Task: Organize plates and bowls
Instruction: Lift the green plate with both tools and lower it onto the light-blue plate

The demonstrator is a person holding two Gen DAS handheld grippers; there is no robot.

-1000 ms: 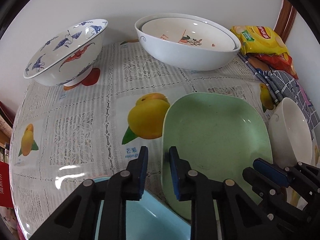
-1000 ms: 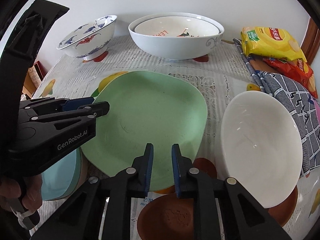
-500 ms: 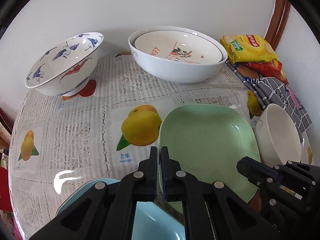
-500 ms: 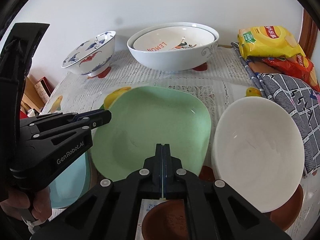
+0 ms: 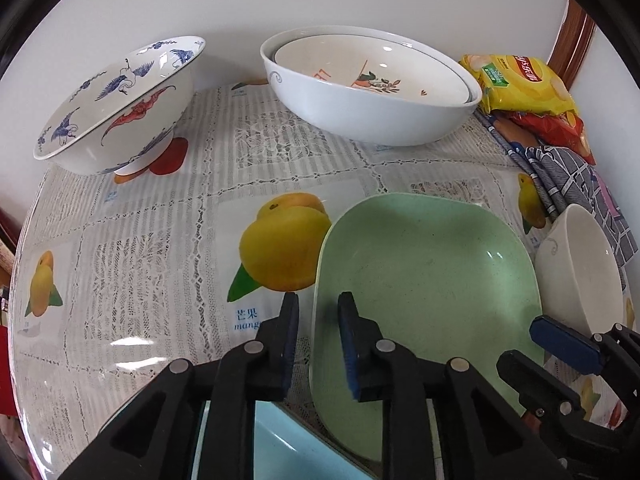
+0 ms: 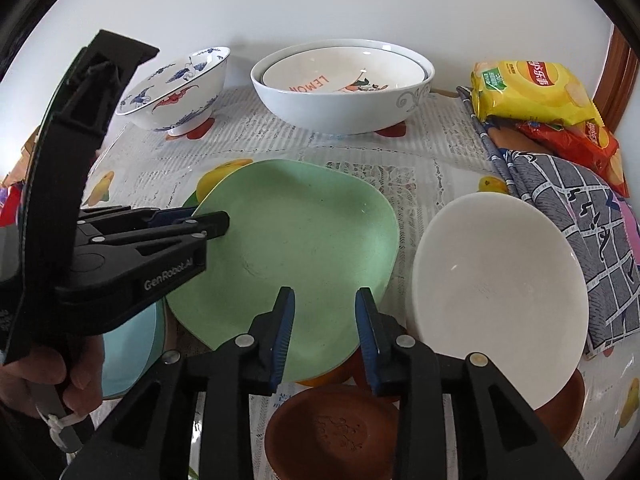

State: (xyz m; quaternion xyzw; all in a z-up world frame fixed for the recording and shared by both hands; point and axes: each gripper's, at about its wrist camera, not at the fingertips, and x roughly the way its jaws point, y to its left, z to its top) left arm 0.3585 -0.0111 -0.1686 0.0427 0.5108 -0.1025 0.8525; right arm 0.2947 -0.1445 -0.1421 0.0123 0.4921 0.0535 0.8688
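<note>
The tabletop [image 6: 432,168] wears a lacy white cloth printed with mangoes; the green plate [image 6: 304,248] lies at its centre; at 12 o'clock a large white bowl [image 6: 344,108] with a smaller one nested inside; at 10 the blue-and-red patterned bowl [image 6: 180,96]; at 3 a plain white bowl [image 6: 496,296]; at 2 snack bags [image 6: 532,92] and a checked cloth [image 6: 568,216]; at 6 a brown dish [image 6: 332,432]; at 8 a pale blue plate [image 6: 132,344].

Open lace-and-fruit-print worktop [image 5: 160,240] lies left of the square pale-green plate [image 5: 432,280], up to the blue-and-red painted footed bowl [image 5: 120,100]. Nested large white bowls [image 6: 344,88] block the back; a plain white bowl [image 6: 496,288] and snack bags [image 6: 528,92] crowd the right.
</note>
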